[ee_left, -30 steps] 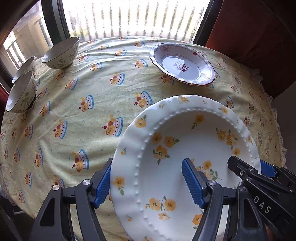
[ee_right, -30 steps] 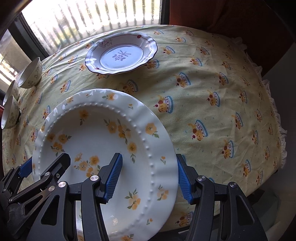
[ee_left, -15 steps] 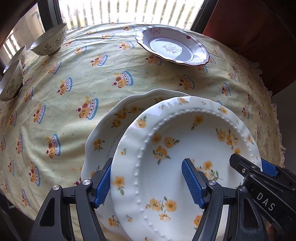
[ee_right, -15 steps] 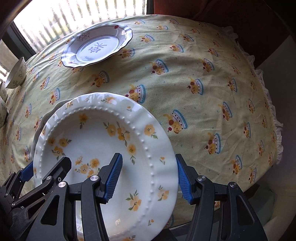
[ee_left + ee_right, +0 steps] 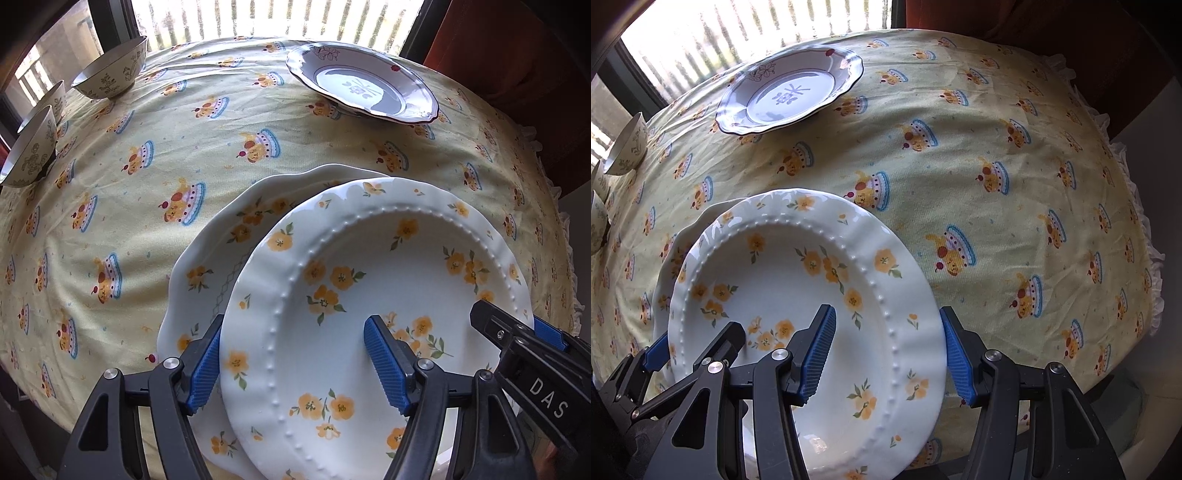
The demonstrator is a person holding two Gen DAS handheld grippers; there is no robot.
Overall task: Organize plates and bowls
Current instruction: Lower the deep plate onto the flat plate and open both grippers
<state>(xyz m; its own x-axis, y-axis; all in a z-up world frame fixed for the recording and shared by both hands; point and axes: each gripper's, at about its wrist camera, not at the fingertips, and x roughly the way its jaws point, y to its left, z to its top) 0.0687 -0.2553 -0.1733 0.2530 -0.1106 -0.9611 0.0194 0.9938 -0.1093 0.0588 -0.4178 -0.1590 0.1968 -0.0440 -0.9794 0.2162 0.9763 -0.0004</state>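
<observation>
A white plate with yellow flowers (image 5: 369, 295) (image 5: 798, 295) is held between both grippers. My left gripper (image 5: 295, 358) is shut on its left rim, my right gripper (image 5: 886, 354) on its right rim. The plate hangs just above a second, larger floral plate (image 5: 221, 251) (image 5: 670, 258) that lies on the table, offset to its right. A purple-rimmed deep plate (image 5: 362, 88) (image 5: 786, 96) sits at the far side. Three patterned bowls (image 5: 110, 74) stand at the far left, also in the right wrist view (image 5: 626, 147).
The round table wears a yellow tablecloth (image 5: 147, 184) (image 5: 997, 184) with a cake print and a frilled edge. A bright window with bars runs behind it. A dark red chair back (image 5: 517, 55) is at the far right.
Both grippers carried the flowered plate back toward the near side; the second floral plate came into view beneath it and now shows more at the left.
</observation>
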